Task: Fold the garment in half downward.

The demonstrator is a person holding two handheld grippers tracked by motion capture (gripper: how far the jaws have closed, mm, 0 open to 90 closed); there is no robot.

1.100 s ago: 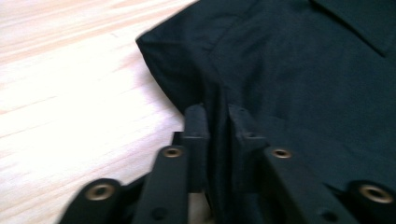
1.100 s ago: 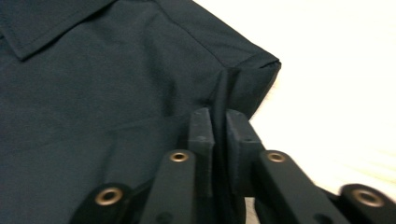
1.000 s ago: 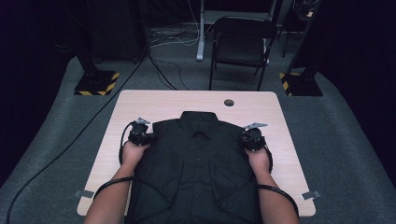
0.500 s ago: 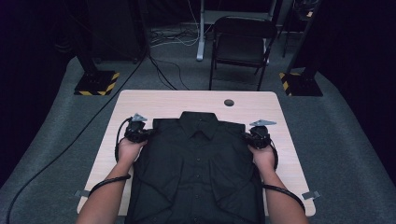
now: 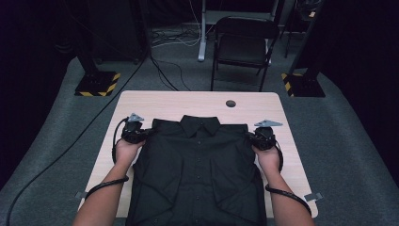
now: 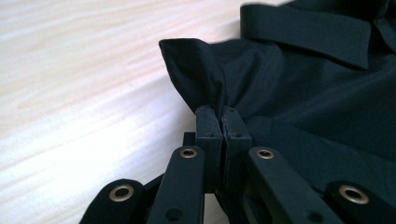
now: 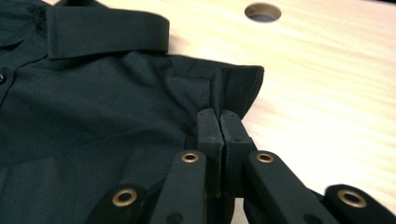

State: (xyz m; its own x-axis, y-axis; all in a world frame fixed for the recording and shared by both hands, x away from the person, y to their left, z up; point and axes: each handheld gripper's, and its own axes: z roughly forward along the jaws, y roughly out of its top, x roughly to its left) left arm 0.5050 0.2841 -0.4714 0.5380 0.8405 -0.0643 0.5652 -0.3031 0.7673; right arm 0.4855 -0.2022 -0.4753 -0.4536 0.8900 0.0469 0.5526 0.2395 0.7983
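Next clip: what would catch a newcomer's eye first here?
A black button-up shirt lies front up across the middle of the pale wooden table, collar toward the far edge. The left gripper and right gripper are each shut on a pinch of cloth at a shoulder corner. Beyond the table stands a dark folding chair.

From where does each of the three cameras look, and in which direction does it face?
High view: above the person's side, facing forward and down on the table; forearms, both hands, left gripper and right gripper show.
Left gripper view: on that gripper, facing along its shut jaws at a pinched shoulder of the black shirt.
Right gripper view: likewise, at the other shoulder.
All share the shirt's collar.
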